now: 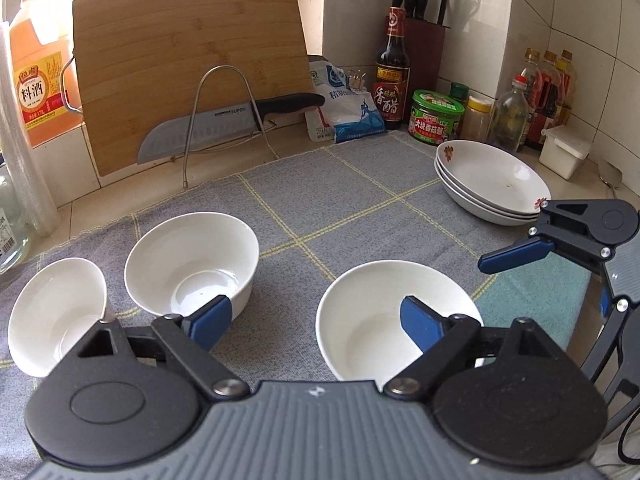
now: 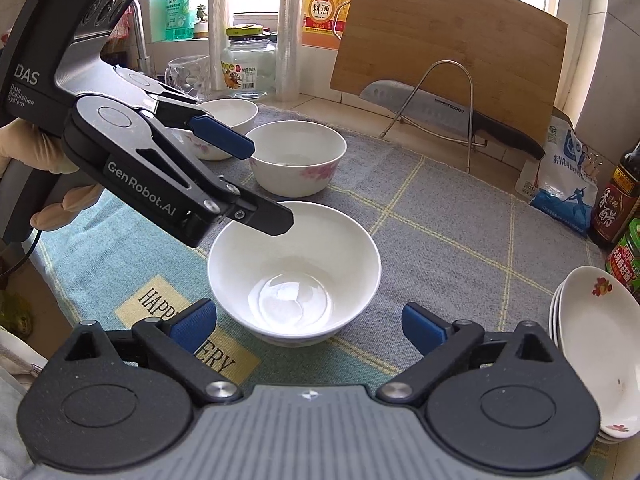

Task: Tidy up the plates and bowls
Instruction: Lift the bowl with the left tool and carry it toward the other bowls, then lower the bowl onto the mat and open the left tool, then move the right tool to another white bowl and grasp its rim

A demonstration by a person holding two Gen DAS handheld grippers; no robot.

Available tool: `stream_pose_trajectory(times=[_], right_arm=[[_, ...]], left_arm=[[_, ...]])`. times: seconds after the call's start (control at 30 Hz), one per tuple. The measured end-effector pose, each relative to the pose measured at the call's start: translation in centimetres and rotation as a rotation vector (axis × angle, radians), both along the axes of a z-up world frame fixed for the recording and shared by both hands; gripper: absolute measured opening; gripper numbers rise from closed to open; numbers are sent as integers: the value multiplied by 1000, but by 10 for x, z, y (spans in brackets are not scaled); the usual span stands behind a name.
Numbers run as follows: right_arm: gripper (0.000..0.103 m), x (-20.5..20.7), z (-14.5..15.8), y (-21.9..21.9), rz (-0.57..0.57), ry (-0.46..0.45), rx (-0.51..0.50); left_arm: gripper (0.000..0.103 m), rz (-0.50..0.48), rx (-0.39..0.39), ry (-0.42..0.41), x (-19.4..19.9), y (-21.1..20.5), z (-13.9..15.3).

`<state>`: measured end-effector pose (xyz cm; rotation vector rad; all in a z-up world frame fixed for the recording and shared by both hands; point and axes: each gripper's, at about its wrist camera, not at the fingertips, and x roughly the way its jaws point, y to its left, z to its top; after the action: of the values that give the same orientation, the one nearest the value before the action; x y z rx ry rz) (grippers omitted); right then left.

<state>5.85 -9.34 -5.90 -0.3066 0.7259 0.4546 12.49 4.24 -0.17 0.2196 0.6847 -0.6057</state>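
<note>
Three white bowls stand on a grey checked cloth (image 1: 360, 184). In the left wrist view they are the near bowl (image 1: 368, 328), the middle bowl (image 1: 192, 264) and the left bowl (image 1: 52, 316). My left gripper (image 1: 316, 320) is open, above the cloth between the middle and near bowls. A stack of three white flowered plates (image 1: 492, 180) sits at the right. In the right wrist view my right gripper (image 2: 310, 326) is open around the near bowl (image 2: 294, 276). The left gripper (image 2: 268, 180) hovers over that bowl's far rim. The plates (image 2: 596, 344) lie at the right edge.
A wooden cutting board (image 1: 188, 76) and a knife (image 1: 208, 128) on a wire rack (image 1: 224, 120) stand behind the cloth. Bottles and jars (image 1: 436, 116) fill the right corner, with a knife block (image 1: 424, 56). A white box (image 1: 564, 152) and a glass jar (image 2: 248, 64) stand nearby.
</note>
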Motion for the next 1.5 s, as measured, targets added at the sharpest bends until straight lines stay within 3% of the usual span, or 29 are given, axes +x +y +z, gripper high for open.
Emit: stream_pose_trajectory(times=[0.27,0.63,1.0,1.5], right_arm=[[102,6,14,0,5,-39,4],[103,33,27,5,18,-56,8],[103,81,34,13,23,1,55],[103,149,26,39,131,77,42]], left_arm=[[91,77,-31,-9,2,20,3],[92,189,65,-69,7,32,-14],[92,261,59,-66,25,29,-30],[91,277,52,-78,47,25,-40]])
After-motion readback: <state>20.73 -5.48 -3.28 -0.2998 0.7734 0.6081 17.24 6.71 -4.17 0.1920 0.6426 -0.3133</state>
